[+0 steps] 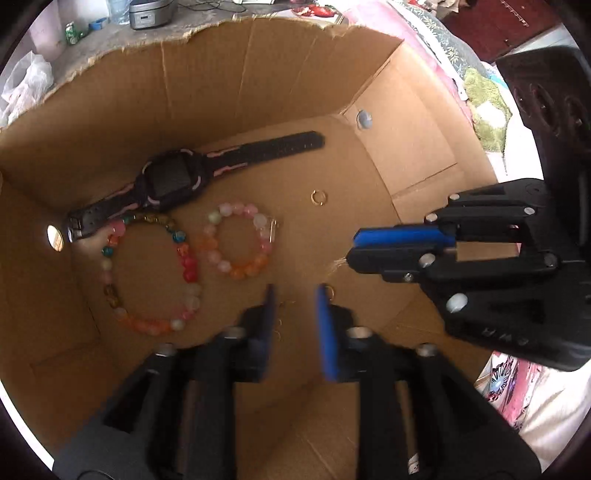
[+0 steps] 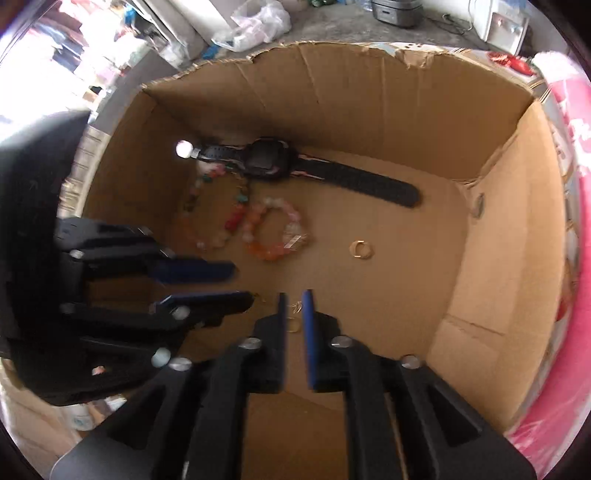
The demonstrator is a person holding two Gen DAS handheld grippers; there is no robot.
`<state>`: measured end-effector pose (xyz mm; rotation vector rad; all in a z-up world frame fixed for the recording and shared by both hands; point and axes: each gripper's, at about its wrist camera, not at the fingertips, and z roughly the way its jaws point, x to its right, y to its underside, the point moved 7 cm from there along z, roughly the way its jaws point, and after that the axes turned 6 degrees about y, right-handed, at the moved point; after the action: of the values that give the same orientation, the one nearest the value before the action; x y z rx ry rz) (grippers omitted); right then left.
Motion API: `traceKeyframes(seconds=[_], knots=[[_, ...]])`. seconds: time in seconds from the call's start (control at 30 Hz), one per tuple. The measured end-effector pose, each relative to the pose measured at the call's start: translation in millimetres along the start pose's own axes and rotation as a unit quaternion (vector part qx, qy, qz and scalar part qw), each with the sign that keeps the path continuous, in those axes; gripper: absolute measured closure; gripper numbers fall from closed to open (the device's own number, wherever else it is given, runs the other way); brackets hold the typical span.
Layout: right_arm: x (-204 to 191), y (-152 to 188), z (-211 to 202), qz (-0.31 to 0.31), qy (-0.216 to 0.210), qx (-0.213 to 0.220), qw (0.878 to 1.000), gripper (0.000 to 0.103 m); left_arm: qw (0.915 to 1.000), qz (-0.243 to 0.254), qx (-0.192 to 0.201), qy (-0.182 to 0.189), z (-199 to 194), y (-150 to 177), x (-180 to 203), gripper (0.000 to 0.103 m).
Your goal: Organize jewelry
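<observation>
Both grippers point down into a cardboard box [image 1: 221,92]. On its floor lie a black and pink watch [image 1: 173,181], a large multicoloured bead bracelet [image 1: 190,273], a small pink and orange bead bracelet [image 1: 240,273] and a gold ring [image 1: 318,196]. My left gripper [image 1: 297,299] is open over the floor near the bracelets. A small gold loop [image 1: 330,291] shows beside its right finger. My right gripper [image 2: 294,299] is open, and a thin gold chain piece [image 2: 294,314] lies in the gap, not pressed by the pads. The left gripper [image 2: 242,284] sits just left of the right one.
The box walls [image 2: 369,110] enclose the jewelry on all sides, with a torn far rim. A lit hole [image 1: 55,236] pierces the wall by the watch buckle. Outside are a plastic bag [image 2: 258,22], a grey appliance [image 1: 151,13] and pink fabric [image 2: 576,184].
</observation>
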<state>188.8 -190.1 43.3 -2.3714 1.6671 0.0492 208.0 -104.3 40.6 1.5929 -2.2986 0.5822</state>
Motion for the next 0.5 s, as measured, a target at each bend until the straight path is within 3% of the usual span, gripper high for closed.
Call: traceKeyframes(seconds=[0.07, 0.13, 0.17, 0.27, 0.33, 0.4, 0.43, 0.5], knots=[[6.9, 3.3, -5.0, 0.014, 0.006, 0.020, 1.000, 0.074, 0.9999, 0.004, 0.011, -0.007, -6.7, 1.3, 1.0, 0.075], [8.1, 7.0, -18.3, 0.027, -0.012, 0.041, 0.999, 0.074, 0.9983, 0.023, 0.051, -0.015, -27.2, 7.9, 7.5, 0.075], [9.8, 10.5, -33.5, 0.033, -0.025, 0.072, 0.997, 0.074, 0.9961, 0.038, 0.077, -0.017, -40.4, 16.3, 13.5, 0.075], [6.6, 49.2, -93.2, 0.002, -0.005, 0.204, 0.979, 0.074, 0.9742, 0.109, 0.192, -0.043, -95.1, 66.9, 44.0, 0.075], [1.8, 94.1, -120.6, -0.011, 0.013, 0.273, 0.962, 0.074, 0.9621, 0.136, 0.233, -0.039, -109.3, 108.3, 57.7, 0.073], [-4.1, 130.2, -126.0, 0.000, -0.013, 0.295, 0.955, 0.074, 0.9622, 0.137, 0.231, -0.043, -90.2, 139.0, 65.6, 0.073], [-7.6, 145.2, -120.2, 0.011, -0.043, 0.292, 0.955, 0.074, 0.9640, 0.141, 0.220, -0.047, -76.8, 146.3, 65.5, 0.073], [-11.4, 156.4, -96.7, 0.019, -0.052, 0.274, 0.960, 0.074, 0.9645, 0.157, 0.199, -0.074, -44.2, 154.3, 63.1, 0.073]])
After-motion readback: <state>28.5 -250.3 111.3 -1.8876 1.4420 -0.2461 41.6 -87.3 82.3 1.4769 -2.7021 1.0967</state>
